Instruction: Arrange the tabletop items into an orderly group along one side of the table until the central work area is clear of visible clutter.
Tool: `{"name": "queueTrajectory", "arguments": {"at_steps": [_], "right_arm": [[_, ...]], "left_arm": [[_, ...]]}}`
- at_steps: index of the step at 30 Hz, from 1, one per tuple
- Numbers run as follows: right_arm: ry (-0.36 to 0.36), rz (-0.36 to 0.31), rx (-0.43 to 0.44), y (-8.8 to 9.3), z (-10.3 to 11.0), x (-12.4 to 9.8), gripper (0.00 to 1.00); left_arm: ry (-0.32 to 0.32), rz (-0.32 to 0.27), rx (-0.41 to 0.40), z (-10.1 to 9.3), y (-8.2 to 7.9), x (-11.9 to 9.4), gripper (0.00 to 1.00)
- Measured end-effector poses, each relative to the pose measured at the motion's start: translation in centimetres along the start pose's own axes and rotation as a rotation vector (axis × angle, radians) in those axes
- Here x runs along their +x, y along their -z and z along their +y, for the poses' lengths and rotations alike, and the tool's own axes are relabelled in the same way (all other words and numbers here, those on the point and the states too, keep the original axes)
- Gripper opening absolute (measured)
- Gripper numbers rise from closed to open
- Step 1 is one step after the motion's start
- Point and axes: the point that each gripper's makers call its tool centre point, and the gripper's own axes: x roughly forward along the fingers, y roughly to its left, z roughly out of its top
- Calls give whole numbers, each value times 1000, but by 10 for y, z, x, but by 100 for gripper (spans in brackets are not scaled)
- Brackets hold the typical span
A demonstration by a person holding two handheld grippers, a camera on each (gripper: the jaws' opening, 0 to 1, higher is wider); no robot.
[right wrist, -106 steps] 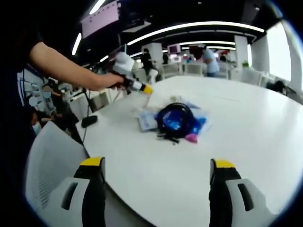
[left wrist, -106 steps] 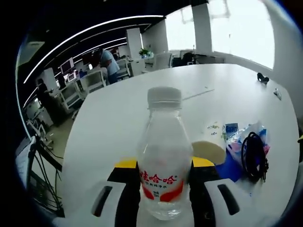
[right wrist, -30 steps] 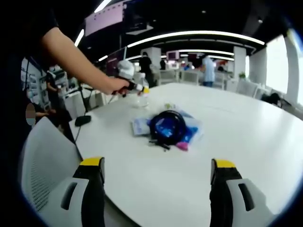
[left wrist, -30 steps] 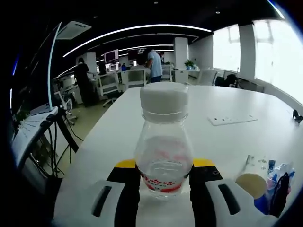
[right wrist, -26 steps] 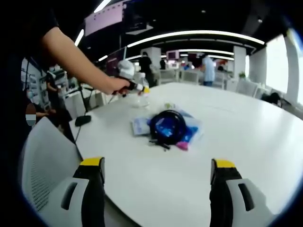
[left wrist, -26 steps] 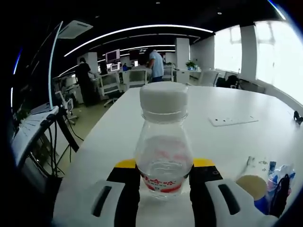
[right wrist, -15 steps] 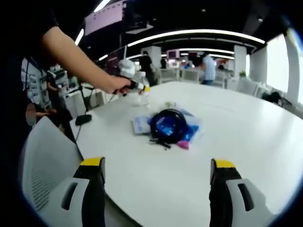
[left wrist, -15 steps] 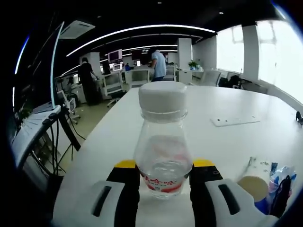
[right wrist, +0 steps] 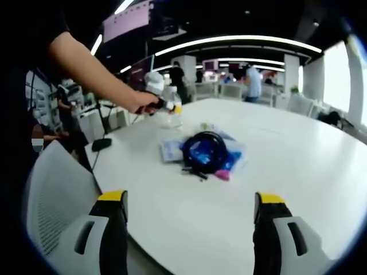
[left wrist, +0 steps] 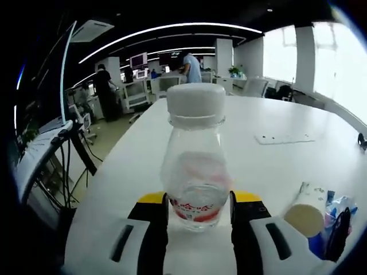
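Left gripper view: left tool clamped on clear water bottle, upright between its jaws on the white counter, while right tool hangs released, black cable coil well ahead on the pile.

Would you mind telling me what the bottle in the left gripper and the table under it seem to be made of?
The bottle looks like thin clear plastic: the table shows through its wall, and it carries a printed red label and a matte white screw cap. The table has a smooth white top with a soft sheen, probably laminate, though the finish leaves that open.
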Motion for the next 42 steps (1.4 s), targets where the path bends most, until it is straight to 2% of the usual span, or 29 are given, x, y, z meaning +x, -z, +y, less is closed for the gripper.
{"name": "queueTrajectory", "arguments": {"at_steps": [9, 17, 20, 27, 31, 38, 42], "right_arm": [[-6, 7, -4, 1, 1, 0, 88], [-14, 15, -5, 3, 3, 1, 87], [-18, 24, -7, 4, 4, 1, 87], [-26, 28, -6, 5, 6, 2, 87], [-27, 32, -7, 6, 6, 2, 86], [-30, 41, -10, 8, 7, 2, 86], [-34, 48, -11, 9, 8, 2, 86]], "left_arm": [[3, 10, 9, 1, 2, -5, 37], [28, 11, -19, 2, 7, -12, 41], [28, 11, 24, 3, 8, -15, 43], [36, 9, 26, 7, 14, -23, 45], [49, 22, 79, 5, 20, -25, 45], [63, 16, 80, 3, 19, -26, 46], [69, 10, 112, 6, 11, -20, 46]]}}
